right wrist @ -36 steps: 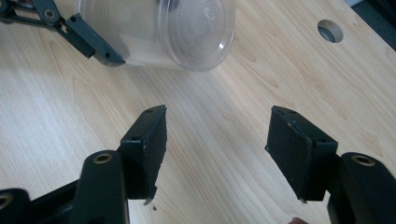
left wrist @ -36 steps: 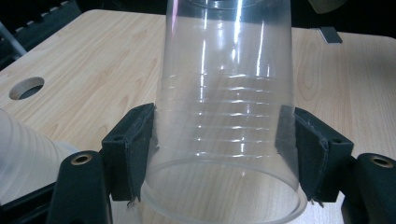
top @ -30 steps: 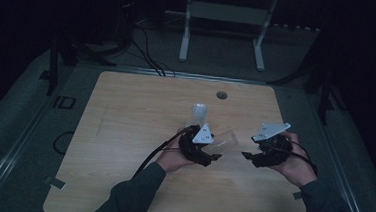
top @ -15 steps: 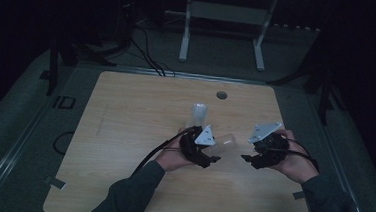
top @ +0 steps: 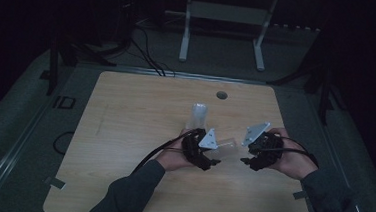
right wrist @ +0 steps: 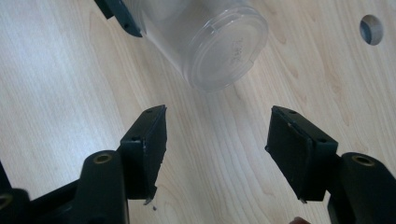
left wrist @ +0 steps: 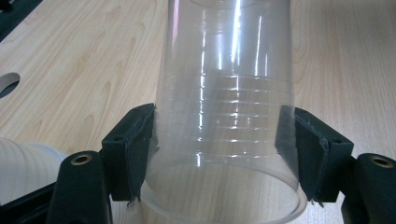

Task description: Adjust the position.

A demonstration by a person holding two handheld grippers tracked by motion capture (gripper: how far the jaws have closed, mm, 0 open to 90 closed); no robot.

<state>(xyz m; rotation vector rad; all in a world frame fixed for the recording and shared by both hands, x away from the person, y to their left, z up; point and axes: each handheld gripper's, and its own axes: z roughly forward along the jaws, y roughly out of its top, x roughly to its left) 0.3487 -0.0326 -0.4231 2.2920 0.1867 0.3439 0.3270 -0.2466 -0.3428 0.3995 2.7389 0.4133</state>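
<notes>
Change over the last second is small. The right gripper (top: pixel 248 153) has edged a little leftwards along the desk (top: pixel 125 111), towards the left gripper (top: pixel 215 150). The left hand has not shifted. Neither pair of jaws has altered its gap. My reading is that this is the approach to a hand-over or a two-handed pull on the clear cup (top: pixel 227 144), with contact not yet made.

In the left gripper view, the left gripper (left wrist: pixel 224 140) is clamped on the cup (left wrist: pixel 226 93). Both pads press the wall just behind the rim, the open mouth faces the camera, and the body runs away from it. From the high view the cup lies on its side in the air, base pointing at the right gripper. It sits over the near half of the desk, right of the middle and well in from the right edge.

In the right gripper view, the right gripper (right wrist: pixel 217 135) stands with its jaws apart and nothing between them but bare wood. The cup's base (right wrist: pixel 210 42) sits just ahead of the pads and slightly off to their left, near but not touching. One jaw tip of the left gripper shows beside the cup at the top of that view.

A second clear cup (top: pixel 198 116) stands on the desk just beyond the left hand, towards the far edge. The cable hole (top: pixel 221 95) lies further back still. If a grab is intended, the right jaws would need to come forward and a touch left to straddle the base.
</notes>
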